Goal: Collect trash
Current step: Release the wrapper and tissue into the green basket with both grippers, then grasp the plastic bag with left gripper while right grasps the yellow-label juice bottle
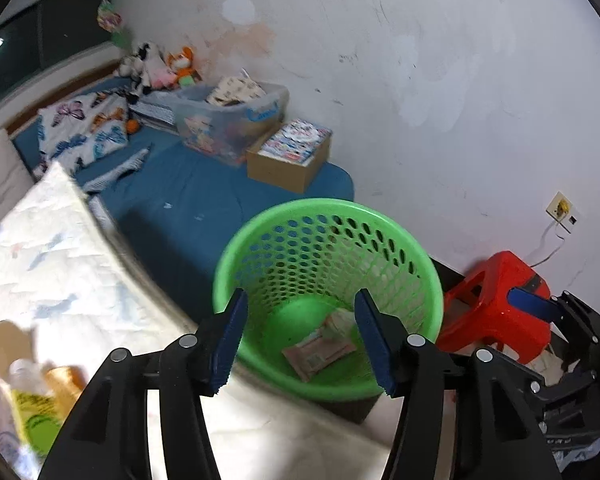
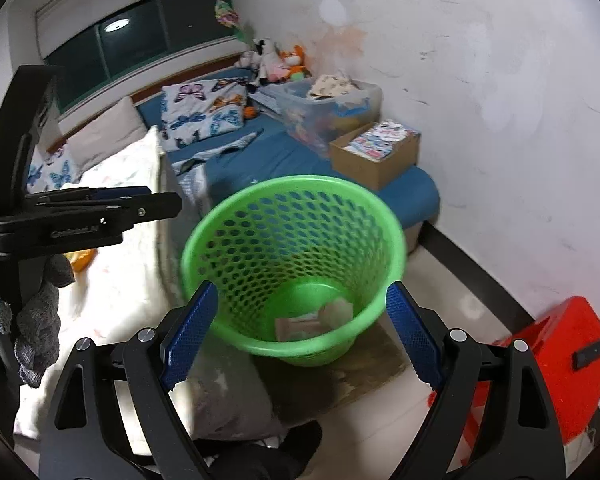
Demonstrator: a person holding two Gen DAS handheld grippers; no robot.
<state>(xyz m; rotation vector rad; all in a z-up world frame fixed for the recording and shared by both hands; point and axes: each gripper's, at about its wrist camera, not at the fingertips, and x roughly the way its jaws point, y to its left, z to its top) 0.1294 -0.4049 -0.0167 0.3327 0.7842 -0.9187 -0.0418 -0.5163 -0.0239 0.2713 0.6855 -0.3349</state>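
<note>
Beside the bed, on the floor: green basket [image 1: 328, 296], perforated wall, upright, rim facing up. Inside at the bottom, a pinkish packet [image 1: 320, 354] w/ a crumpled pale wrapper [image 1: 340, 320] just behind it; packet lies flat, long axis roughly across the left wrist view. Print on the packet too small to read. Left gripper [image 1: 300, 340] directly over the basket mouth, pointing down into it, jaws partly apart, nothing between the pads. Right gripper [image 2: 300, 336] also above the rim, jaws wide, empty. Judgement: drop looks done; next trash prob. lies on the bed at lower left, a bottle [image 1: 32, 396] w/ yellow-green label, nearer the left gripper. White lettering on the left gripper's side not fully legible.
</note>
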